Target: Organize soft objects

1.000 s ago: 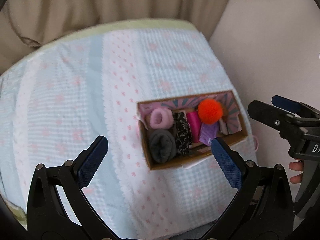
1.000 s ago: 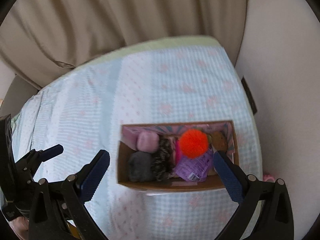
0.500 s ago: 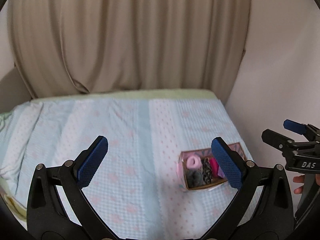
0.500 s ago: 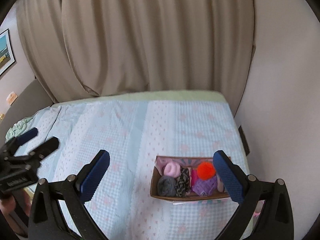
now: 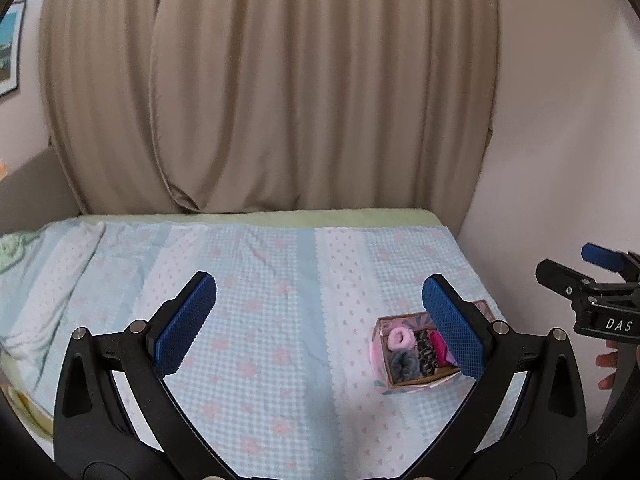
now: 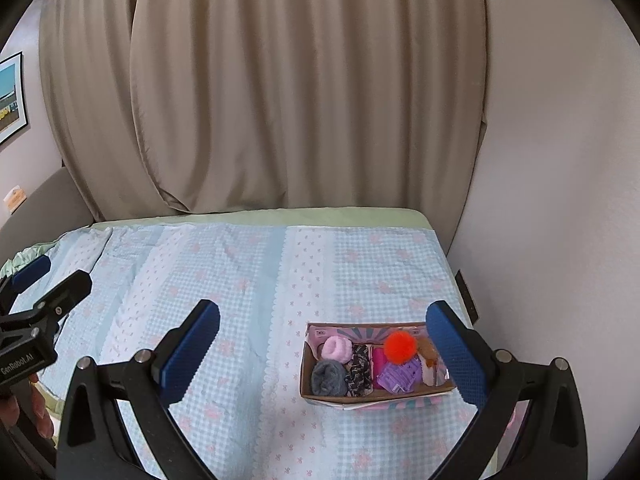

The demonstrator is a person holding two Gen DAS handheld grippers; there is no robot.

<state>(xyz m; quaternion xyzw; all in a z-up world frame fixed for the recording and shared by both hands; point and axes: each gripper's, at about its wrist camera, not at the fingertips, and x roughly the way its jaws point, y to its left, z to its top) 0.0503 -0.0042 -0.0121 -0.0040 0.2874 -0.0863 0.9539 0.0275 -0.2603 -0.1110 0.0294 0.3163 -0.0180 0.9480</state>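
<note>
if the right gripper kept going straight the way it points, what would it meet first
Probably the bedspread, left of the box. The right gripper is open with nothing between its fingers; depth is unclear.

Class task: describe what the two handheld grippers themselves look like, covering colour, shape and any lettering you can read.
Both are black frames with two splayed fingers, silver bolts at the joints and blue cross-hatched pads. The left gripper shows white lettering, seemingly "GenRobot.AI", on its body in the right wrist view. The right gripper bears "DAS" in white, seen from the left wrist view. No cables or sleeves show; only fingertips appear beside each handle.
</note>
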